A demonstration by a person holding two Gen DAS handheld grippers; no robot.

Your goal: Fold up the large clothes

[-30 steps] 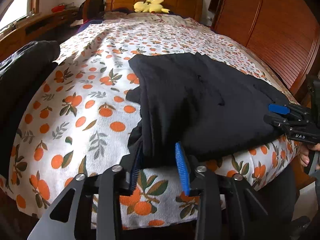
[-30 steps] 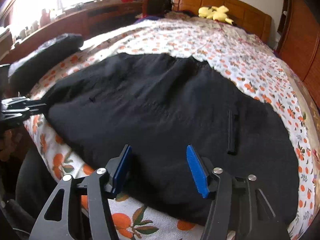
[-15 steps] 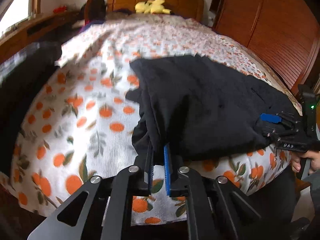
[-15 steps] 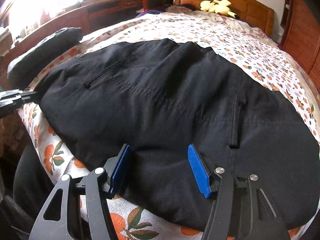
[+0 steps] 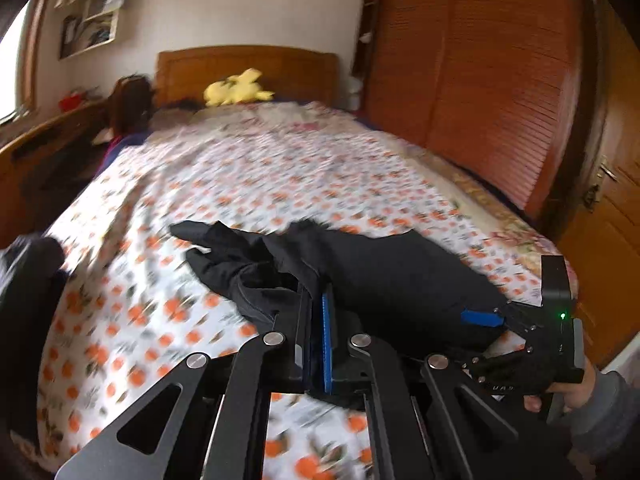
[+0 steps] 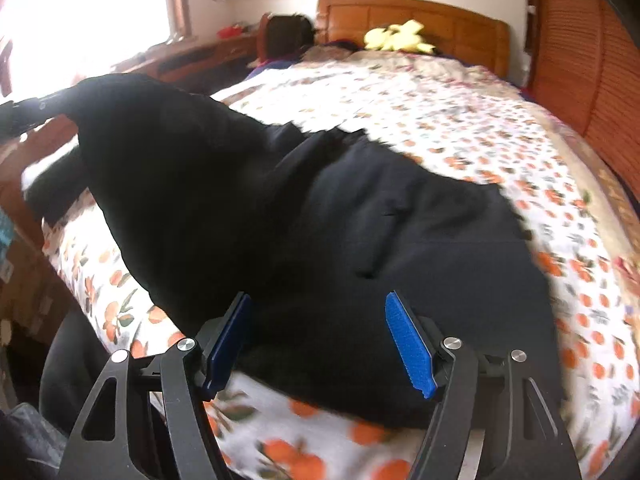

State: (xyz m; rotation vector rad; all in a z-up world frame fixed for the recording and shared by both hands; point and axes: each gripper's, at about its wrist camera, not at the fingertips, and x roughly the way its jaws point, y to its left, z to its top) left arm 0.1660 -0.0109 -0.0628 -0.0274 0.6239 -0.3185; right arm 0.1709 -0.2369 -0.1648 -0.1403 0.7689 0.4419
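in the left wrist view our left gripper (image 5: 316, 320) is pressed together on a near corner of the black garment (image 5: 384, 276), with cloth bunched between the blue pads and drawn up off the bed (image 5: 248, 176); the garment runs away from that pinch toward the right of the picture, its long axis lying across the near end of the bed, and its far right end meets the right gripper (image 5: 486, 318), which a hand (image 5: 568, 396) in a grey sleeve carries; a yellow plush toy (image 5: 238, 88) sits well apart by the headboard (image 5: 248, 68), and a slatted wooden wardrobe (image 5: 472, 80) stands along the right; nothing lies on the open sheet beyond the garment; in the right wrist view our right gripper (image 6: 320, 340) has its jaws opening, spread wide over the near hem, cloth lying between the pads but not pinched; the garment (image 6: 320, 220) rises toward the upper left, where the left gripper (image 6: 24, 114) lifts its corner; we judge the right gripper nearer the untaken corner, so the fold waits on its closing there.
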